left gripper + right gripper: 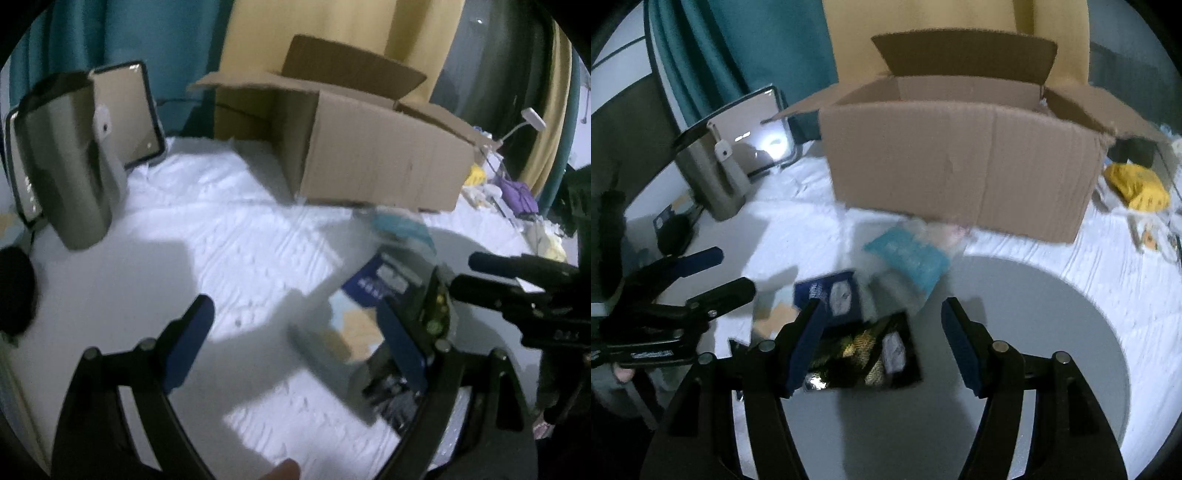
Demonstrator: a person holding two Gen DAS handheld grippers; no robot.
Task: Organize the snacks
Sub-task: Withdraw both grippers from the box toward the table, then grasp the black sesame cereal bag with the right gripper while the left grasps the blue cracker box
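Observation:
An open cardboard box [960, 166] stands at the back of the white-covered table; it also shows in the left wrist view [380, 162]. Snack packets lie in front of it: a teal packet [908, 254], a dark blue packet [831, 295], and a black and gold packet [864, 350]. My right gripper [882, 339] is open and empty, just above the black and gold packet. My left gripper [299, 343] is open and empty, left of the blue packet [373, 284]. The right gripper's fingers [491, 264] show at the right of the left view.
A grey kettle-like appliance [70, 158] and a tablet [129, 110] stand at the back left. A yellow bag [1137, 184] and purple clutter [517, 192] lie right of the box. A grey round mat [1034, 332] lies under the packets.

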